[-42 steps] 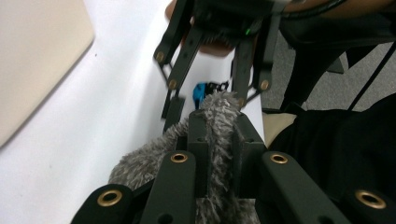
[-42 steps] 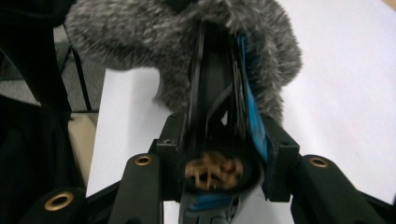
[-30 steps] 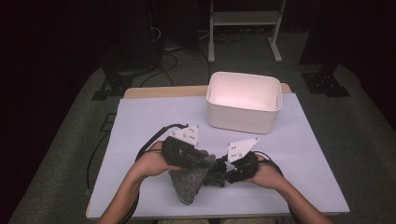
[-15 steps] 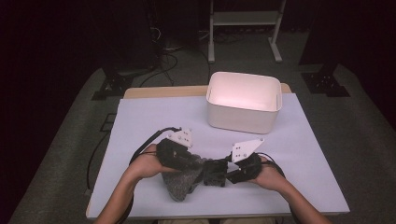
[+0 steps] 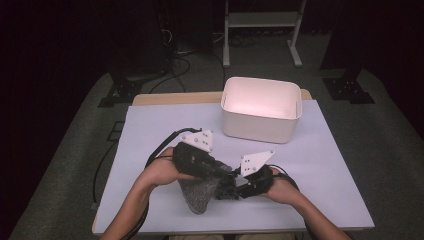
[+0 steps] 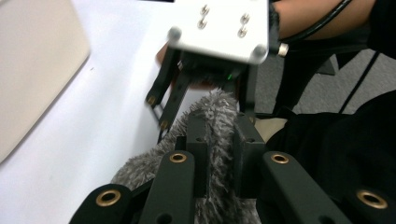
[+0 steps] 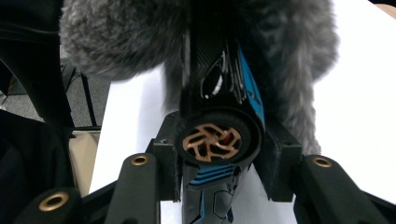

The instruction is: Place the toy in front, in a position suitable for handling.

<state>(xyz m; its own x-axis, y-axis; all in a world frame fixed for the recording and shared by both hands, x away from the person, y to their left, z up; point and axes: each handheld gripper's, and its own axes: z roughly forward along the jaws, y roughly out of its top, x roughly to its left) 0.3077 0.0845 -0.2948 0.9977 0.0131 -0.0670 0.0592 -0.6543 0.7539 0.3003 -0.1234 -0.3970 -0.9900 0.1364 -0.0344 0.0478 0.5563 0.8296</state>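
Down near the front edge of the table (image 5: 150,125), a grey furry cover (image 5: 200,192) hangs between the two grippers, its lower end drooping to the pale tabletop. In the left gripper view the left gripper (image 6: 219,140) has its jaws drawn narrow, pinching a ridge of the fur (image 6: 217,112). In the right gripper view the right gripper (image 7: 217,154) has its jaws partly closed around a black device with blue trim (image 7: 219,140), whose round end shows a copper-coloured grille; the device's far end runs up into the furry cover (image 7: 116,37). In the high view the left gripper (image 5: 220,172) and right gripper (image 5: 232,187) meet tip to tip, each in a hand, forearms entering from below. Farther back, well apart from the hands, stands an open white bin (image 5: 260,127). Beyond the table lie dark floor, cables (image 5: 175,65) and a white stand (image 5: 260,30).
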